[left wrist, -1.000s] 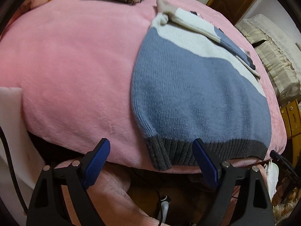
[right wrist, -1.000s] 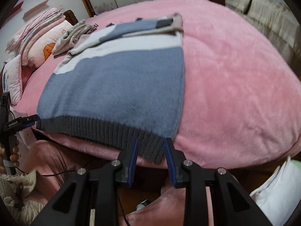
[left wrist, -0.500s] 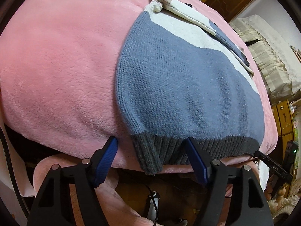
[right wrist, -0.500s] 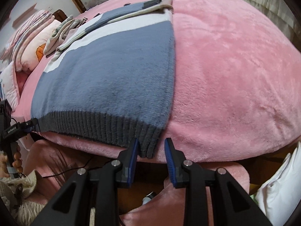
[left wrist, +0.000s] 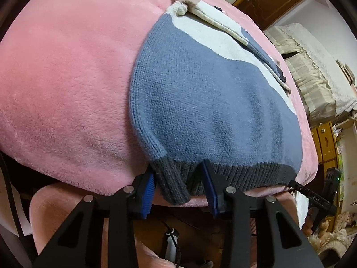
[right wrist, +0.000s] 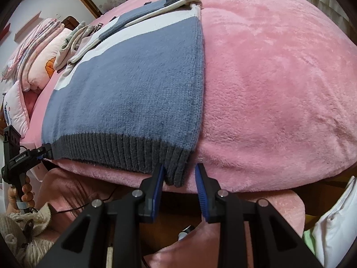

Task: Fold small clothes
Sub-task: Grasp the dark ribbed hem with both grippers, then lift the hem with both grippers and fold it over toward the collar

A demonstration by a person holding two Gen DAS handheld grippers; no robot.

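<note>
1. We see a blue, white and grey knitted sweater [left wrist: 212,102] lying flat on a pink fleece blanket [left wrist: 67,78], its dark ribbed hem [left wrist: 245,174] hanging over the near edge of the bed.
2. Our left gripper [left wrist: 178,187] sits at 6 o'clock in its own view; its jaws are closing with the hem's left corner between them. The blue pads [left wrist: 149,187] stand at both sides of the bunched rib, but we cannot tell whether they press it yet.
3. Our right gripper [right wrist: 179,185] is at 6 o'clock in its view, jaws partly open. The hem's right corner hangs between them, touching the left pad [right wrist: 158,183], clear of the right one.
4. A folded sleeve [right wrist: 142,15] lies across the sweater's far end, toward 12 o'clock.
5. Folded clothes [right wrist: 73,40] and pillows [right wrist: 38,67] lie at 10 o'clock in the right view.
6. There, at 8 o'clock, a hand [right wrist: 21,197] holds the left gripper's handle.
</note>
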